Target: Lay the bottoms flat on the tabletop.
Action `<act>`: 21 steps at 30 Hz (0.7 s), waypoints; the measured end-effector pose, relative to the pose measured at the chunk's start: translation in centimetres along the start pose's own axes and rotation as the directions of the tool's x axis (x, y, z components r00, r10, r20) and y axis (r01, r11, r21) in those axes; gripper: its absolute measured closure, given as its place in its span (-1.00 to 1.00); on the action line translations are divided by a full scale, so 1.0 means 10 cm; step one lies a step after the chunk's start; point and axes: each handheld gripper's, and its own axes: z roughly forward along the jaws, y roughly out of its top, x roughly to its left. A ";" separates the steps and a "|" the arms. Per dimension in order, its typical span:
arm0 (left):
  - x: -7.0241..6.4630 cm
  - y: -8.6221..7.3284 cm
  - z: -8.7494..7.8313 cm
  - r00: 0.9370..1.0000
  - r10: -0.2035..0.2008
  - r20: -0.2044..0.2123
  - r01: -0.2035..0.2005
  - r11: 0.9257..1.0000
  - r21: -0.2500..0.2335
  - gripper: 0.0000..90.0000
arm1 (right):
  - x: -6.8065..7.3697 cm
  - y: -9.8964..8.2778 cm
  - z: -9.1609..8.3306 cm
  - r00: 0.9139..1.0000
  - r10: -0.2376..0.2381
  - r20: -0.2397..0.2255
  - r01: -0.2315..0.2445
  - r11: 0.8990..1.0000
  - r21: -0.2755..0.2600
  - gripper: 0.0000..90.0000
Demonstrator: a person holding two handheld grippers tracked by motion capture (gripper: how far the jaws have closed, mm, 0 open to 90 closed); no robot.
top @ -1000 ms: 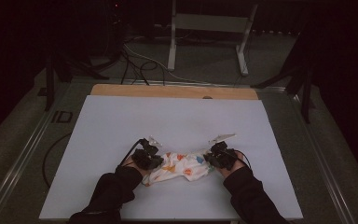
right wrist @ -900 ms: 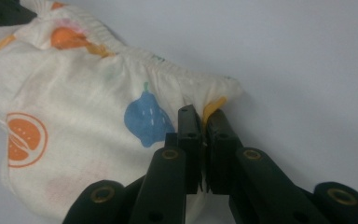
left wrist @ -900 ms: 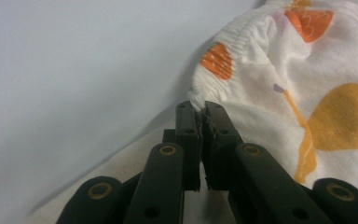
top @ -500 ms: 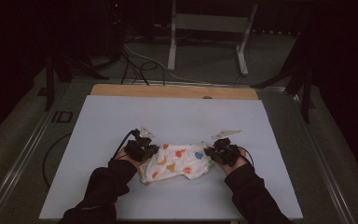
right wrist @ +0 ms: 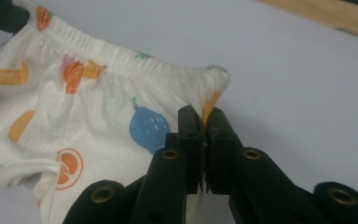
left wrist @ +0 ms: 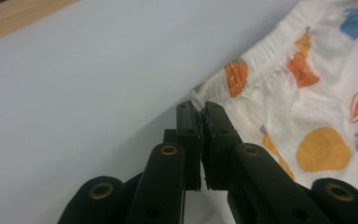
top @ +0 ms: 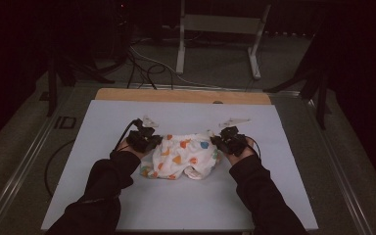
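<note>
in the high view the room past the table's far edge is almost black; a pale metal stand (top: 218,34) and a tangle of cables (top: 142,63) on the floor are about all that can be made out there. both sleeves are cut off by the bottom edge, and each hand hides most of its tool. the print on the cloth is too small to read from above.

there is one garment: small white shorts (top: 183,156) with an elastic waistband and a fruit pattern, lying on the white table top (top: 98,122) a little toward six o'clock of its centre. in the left gripper view the cloth runs off at three o'clock; in the right gripper view it runs off at nine o'clock, so neither shows the whole piece, and its lower edge is bunched.

there are two tools. the left gripper (left wrist: 200,109) has its jaws pressed together, pinching the waistband corner (left wrist: 196,99) at the garment's nine o'clock side. the right gripper (right wrist: 204,116) is likewise pressed together on the opposite waistband corner (right wrist: 216,79) at three o'clock. the cloth inside each pinch is hidden by the pads.

a strip of bare wood (top: 181,96) shows along the table's twelve o'clock edge. two small pale objects (top: 149,120) lie just beyond the tools, one behind each; what they are i cannot tell.
</note>
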 end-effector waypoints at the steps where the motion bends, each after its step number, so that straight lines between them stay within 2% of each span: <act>1: 0.00 0.00 0.00 1.000 0.000 0.000 0.000 1.000 0.000 0.95 | 0.00 0.00 0.00 1.000 0.000 0.000 0.000 1.000 0.000 0.93; 2: 0.04 0.04 0.03 1.000 0.000 -0.017 0.000 1.000 0.000 0.95 | -0.02 0.03 0.02 1.000 0.006 0.003 -0.006 1.000 -0.004 0.93; 7: 0.12 0.11 0.07 0.999 -0.018 -0.036 0.018 1.000 -0.008 0.94 | -0.09 0.15 0.16 1.000 0.011 0.022 -0.011 1.000 -0.006 0.93; 13: 0.29 0.17 0.20 0.997 -0.052 -0.065 0.051 0.999 -0.005 0.94 | -0.14 0.26 0.39 0.999 0.019 0.042 -0.018 1.000 -0.006 0.93; 21: 0.44 0.19 0.36 0.996 -0.039 -0.084 0.040 0.999 0.001 0.93 | -0.16 0.33 0.61 0.996 0.009 0.089 -0.010 1.000 0.014 0.93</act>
